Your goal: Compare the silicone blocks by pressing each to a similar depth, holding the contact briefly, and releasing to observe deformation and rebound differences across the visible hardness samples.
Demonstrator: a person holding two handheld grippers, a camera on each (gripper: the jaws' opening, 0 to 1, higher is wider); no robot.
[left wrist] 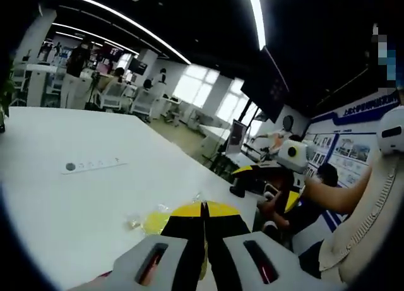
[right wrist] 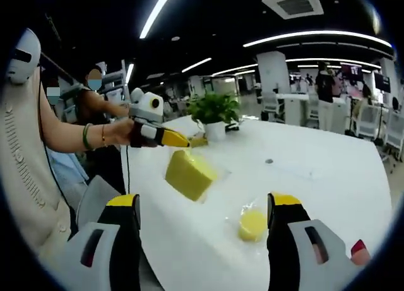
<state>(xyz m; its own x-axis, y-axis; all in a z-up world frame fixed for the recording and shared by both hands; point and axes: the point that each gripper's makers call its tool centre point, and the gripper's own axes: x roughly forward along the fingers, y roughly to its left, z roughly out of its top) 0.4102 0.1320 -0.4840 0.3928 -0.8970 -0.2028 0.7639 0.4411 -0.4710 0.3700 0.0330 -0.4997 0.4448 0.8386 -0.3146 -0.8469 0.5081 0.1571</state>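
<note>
Hovering above the table's [right wrist: 328, 177] near edge, the right gripper [right wrist: 205, 218] (jaws spread) was held just short of the round block [right wrist: 252, 225]; the left gripper [left wrist: 203, 225], jaws closed, was kept farther off.

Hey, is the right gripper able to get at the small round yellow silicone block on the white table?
Probably yes. The right gripper is open, and the small round yellow silicone block lies on the white table just ahead between its jaws, nothing in between.
</note>
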